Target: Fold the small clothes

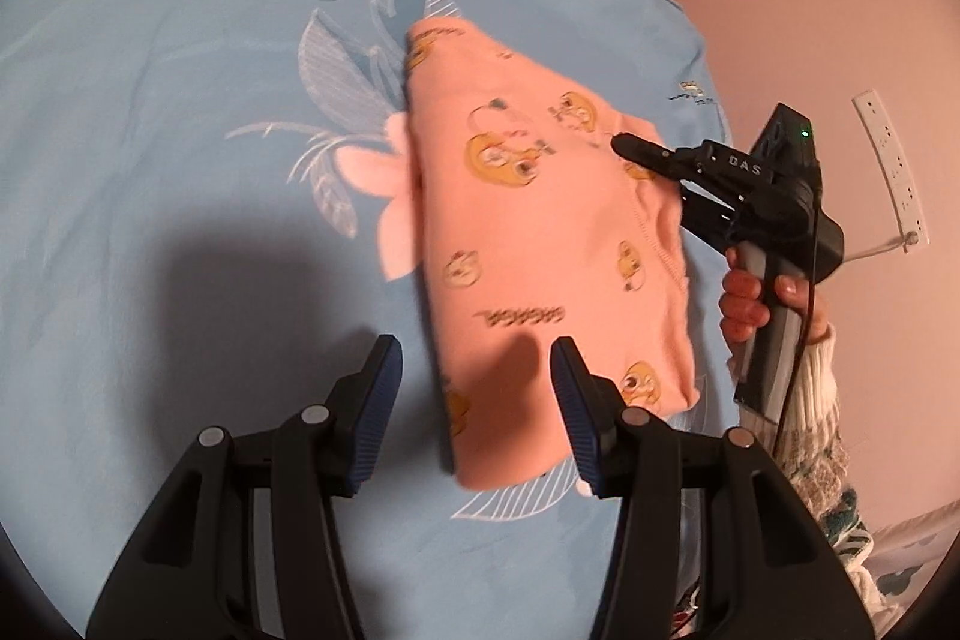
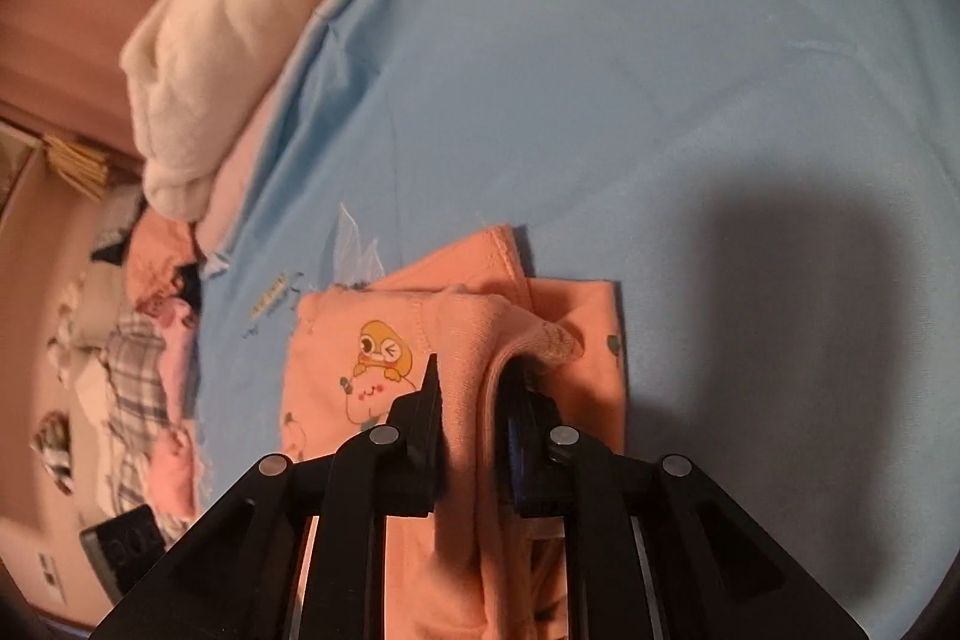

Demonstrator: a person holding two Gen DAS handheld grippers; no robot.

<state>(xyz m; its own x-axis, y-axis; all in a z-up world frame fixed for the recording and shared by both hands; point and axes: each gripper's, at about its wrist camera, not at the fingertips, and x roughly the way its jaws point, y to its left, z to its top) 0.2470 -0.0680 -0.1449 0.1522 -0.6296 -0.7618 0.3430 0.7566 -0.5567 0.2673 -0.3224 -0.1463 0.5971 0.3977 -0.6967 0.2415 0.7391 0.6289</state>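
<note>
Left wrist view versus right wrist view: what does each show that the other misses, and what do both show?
Only the left wrist view shows the left gripper, jaws open above the near edge of the peach garment, the hand on the right gripper's handle, and a wall outlet strip.

Only the right wrist view shows a fold of the garment pinched between the right gripper's pads, a white bundle at the bed's edge, and a clothes pile beyond.

Both show the right gripper, the garment, and the blue sheet.

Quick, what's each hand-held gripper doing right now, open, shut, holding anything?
Left hand-held gripper: open, empty, above the pink garment.
Right hand-held gripper: shut on a bunched fold of the pink garment.
</note>
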